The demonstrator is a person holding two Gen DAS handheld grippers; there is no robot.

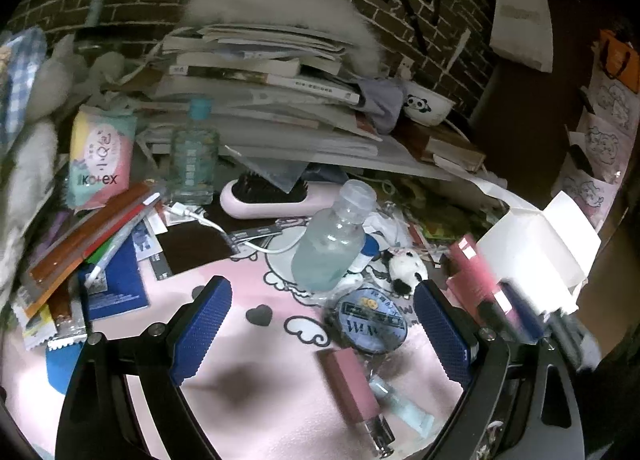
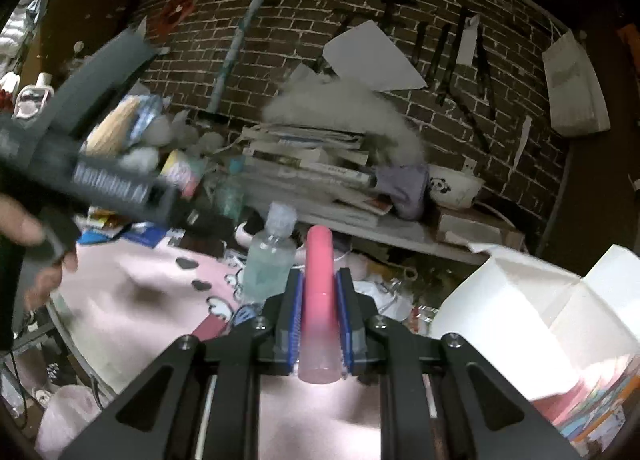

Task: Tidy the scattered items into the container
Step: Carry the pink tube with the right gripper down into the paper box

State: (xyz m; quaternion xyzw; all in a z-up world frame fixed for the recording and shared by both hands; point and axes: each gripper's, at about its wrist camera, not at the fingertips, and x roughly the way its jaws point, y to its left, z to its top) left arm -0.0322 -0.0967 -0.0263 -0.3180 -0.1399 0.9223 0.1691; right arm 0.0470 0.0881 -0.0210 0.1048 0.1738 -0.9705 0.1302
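- Right gripper (image 2: 319,324) jaws clamp a pink tube (image 2: 319,280) (upright).
- Left gripper (image 1: 322,334) jaws apart over bare pink cloth (image 1: 256,392).
- White box (image 2: 520,300) open at right, colourful contents inside.

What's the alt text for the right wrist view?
The right claw is shut on a pink tube above a pink mat, with the open white box to its right. A clear bottle stands ahead, before stacked books and a brick wall.

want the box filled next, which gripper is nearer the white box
Right. The right gripper, shut on a pink tube, is just left of the white box; the left gripper hangs open further left.
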